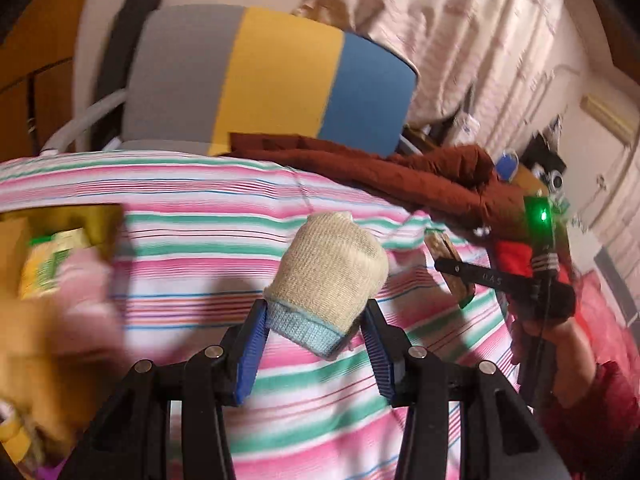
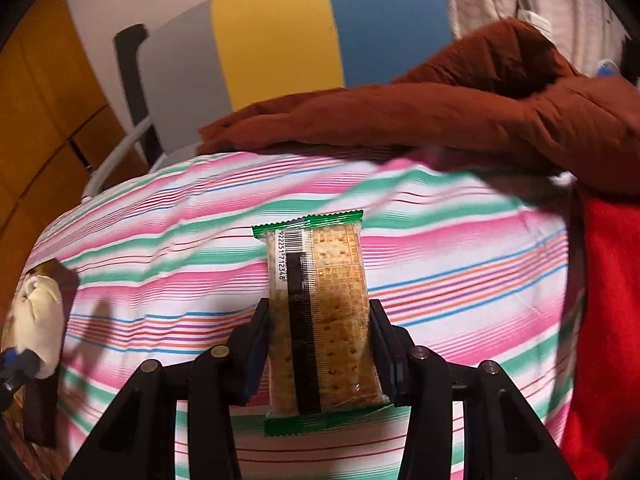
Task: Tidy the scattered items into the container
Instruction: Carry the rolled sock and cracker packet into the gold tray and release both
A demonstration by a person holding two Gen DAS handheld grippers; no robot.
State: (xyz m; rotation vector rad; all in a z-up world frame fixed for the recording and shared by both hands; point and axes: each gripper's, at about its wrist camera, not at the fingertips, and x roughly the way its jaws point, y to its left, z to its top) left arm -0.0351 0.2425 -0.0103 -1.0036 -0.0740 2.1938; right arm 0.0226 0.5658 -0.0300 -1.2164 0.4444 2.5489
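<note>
Left hand-held gripper (image 1: 316, 332) level, clamping a knit sock (image 1: 328, 276); right hand-held gripper (image 2: 318, 332) gripping a cracker packet (image 2: 322, 312), seemingly above the striped bed (image 2: 460, 264).

You are working over a bed (image 2: 460, 280) covered in a sheet of pink, green, white and thin blue and red stripes, which fills the lower half of both wrist views. Along its far edge lies a rumpled rust-brown padded garment (image 2: 440, 116), resting directly on the stripes. At the bed's right side you see a red cloth (image 2: 608, 320). At your left, a golden-sided box (image 1: 100, 228) sits at the sheet's edge, blurred.
</note>
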